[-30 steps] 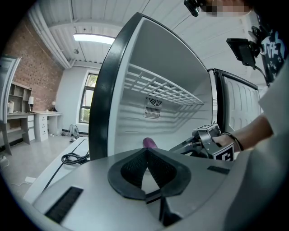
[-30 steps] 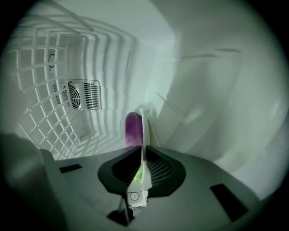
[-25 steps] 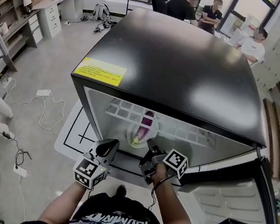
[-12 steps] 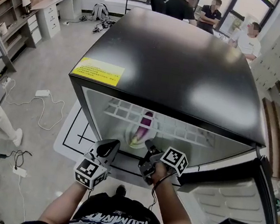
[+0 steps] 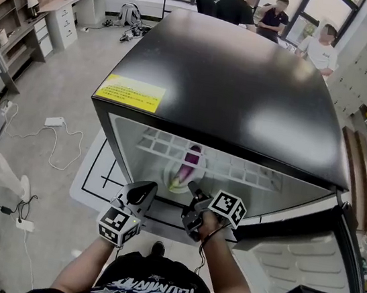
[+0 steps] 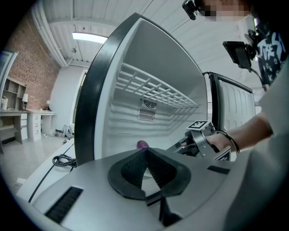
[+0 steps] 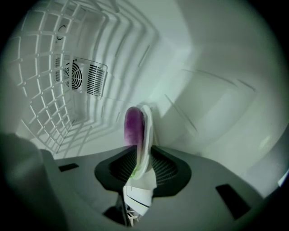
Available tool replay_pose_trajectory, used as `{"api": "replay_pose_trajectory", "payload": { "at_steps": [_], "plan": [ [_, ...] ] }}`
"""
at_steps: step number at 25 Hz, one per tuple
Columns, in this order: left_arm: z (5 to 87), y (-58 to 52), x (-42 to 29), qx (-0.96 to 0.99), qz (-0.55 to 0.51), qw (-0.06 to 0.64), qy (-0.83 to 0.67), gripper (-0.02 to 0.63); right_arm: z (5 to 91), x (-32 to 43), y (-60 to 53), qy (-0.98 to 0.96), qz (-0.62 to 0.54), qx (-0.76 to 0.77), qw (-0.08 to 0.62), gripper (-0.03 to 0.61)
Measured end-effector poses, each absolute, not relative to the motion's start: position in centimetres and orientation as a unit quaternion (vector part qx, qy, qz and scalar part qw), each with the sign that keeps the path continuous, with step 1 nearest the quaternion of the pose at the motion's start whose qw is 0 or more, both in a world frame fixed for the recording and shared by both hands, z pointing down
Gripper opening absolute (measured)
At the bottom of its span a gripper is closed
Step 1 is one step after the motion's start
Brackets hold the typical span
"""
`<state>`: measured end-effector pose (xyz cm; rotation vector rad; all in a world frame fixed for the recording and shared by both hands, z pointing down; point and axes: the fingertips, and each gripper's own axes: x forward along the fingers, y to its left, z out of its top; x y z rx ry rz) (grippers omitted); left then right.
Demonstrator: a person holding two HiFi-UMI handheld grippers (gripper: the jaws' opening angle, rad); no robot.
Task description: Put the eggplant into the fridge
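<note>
While right tongs (image 7: 139, 159) pinch the plate (image 7: 147, 135) half-hiding the eggplant (image 7: 132, 125), left tongs (image 6: 145, 152) sit pressed together.

Fridge floor (image 5: 244, 193), plate (image 5: 171, 182) seemingly on it

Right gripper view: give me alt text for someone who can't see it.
The right gripper is closed on the rim of a white plate seen edge-on, with a purple eggplant lying on it, inside the white fridge. A wire shelf and a fan vent show at left.
</note>
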<state>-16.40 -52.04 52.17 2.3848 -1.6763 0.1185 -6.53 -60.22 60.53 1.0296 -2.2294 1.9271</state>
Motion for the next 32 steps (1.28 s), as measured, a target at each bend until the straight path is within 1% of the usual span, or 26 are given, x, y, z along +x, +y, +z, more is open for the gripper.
{"api": "replay_pose_trajectory", "payload": {
  "at_steps": [5, 11, 25, 26, 27, 32],
  "plan": [
    [52.4, -51.7, -16.4, 0.814, 0.040, 0.116, -0.567, 0.009, 60.8, -6.2, -59.7, -0.713, 0.610, 0.344, 0.021, 0.080],
    [51.9, -50.5, -16.6, 0.820, 0.037, 0.117, -0.558, 0.009, 60.6, -5.5, -58.2, -0.707, 0.611, 0.357, 0.010, 0.080],
    [50.7, -44.1, -16.8, 0.839, 0.036, 0.108, -0.532, 0.009, 56.4, -7.1, -51.1, -0.733, 0.601, 0.308, -0.076, 0.077],
    [50.5, -43.4, -16.8, 0.840, 0.036, 0.106, -0.531, 0.009, 56.2, -7.1, -50.3, -0.733, 0.602, 0.306, -0.080, 0.057],
    [50.4, -42.6, -16.8, 0.841, 0.036, 0.105, -0.530, 0.009, 56.0, -7.1, -49.4, -0.734, 0.602, 0.304, -0.083, 0.020],
    [49.3, -39.1, -16.5, 0.844, 0.040, 0.099, -0.525, 0.009, 54.5, -7.0, -45.8, -0.739, 0.598, 0.296, -0.092, 0.006]
  ]
}}
